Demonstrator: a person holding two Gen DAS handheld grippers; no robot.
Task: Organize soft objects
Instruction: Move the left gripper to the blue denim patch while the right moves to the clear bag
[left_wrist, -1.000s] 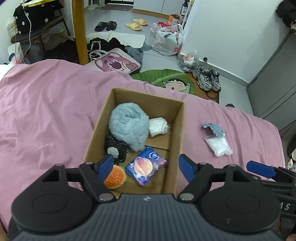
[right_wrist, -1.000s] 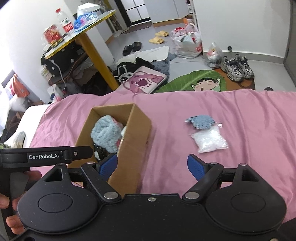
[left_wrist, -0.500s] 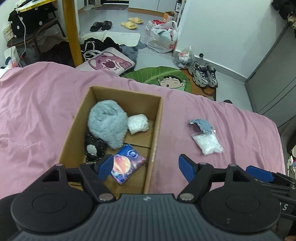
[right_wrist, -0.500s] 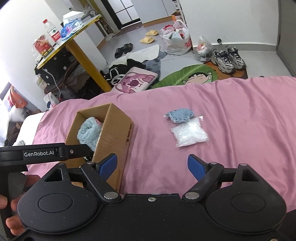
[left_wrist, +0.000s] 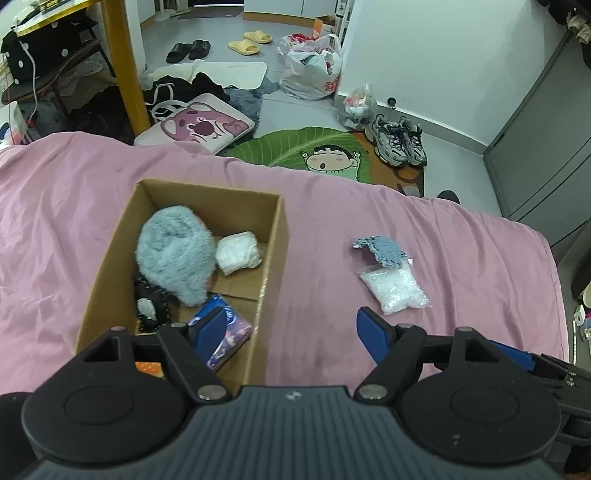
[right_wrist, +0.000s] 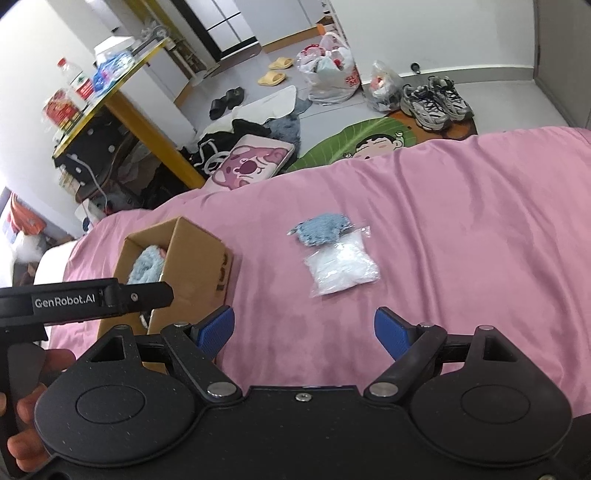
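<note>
An open cardboard box (left_wrist: 275, 258) (right_wrist: 201, 254) sits on the pink bedspread. Inside lie a fluffy grey-blue bundle (left_wrist: 173, 251), a white wad (left_wrist: 238, 253), a black item (left_wrist: 149, 308) and a blue packet (left_wrist: 225, 332). To the right of the box, on the bed, a blue knitted cloth (left_wrist: 382, 249) (right_wrist: 323, 229) touches a clear bag of white filling (left_wrist: 393, 290) (right_wrist: 341, 267). My left gripper (left_wrist: 291, 328) hovers open over the box's right wall, nothing between its fingers. My right gripper (right_wrist: 304, 330) stands open above bare bedspread, just short of the bag.
Beyond the bed's far edge the floor holds a pink cartoon cushion (left_wrist: 201, 123), a green leaf mat (left_wrist: 314, 147), sneakers (left_wrist: 397, 140), plastic bags (left_wrist: 314, 72) and slippers. A yellow-legged table (right_wrist: 110, 99) stands at left. A hand (right_wrist: 26, 406) holds the left gripper's handle.
Both grippers have slid rightwards across the bed. The box has shifted left in both views, and the cloth and bag now lie nearer the centre. Jaws unchanged.
</note>
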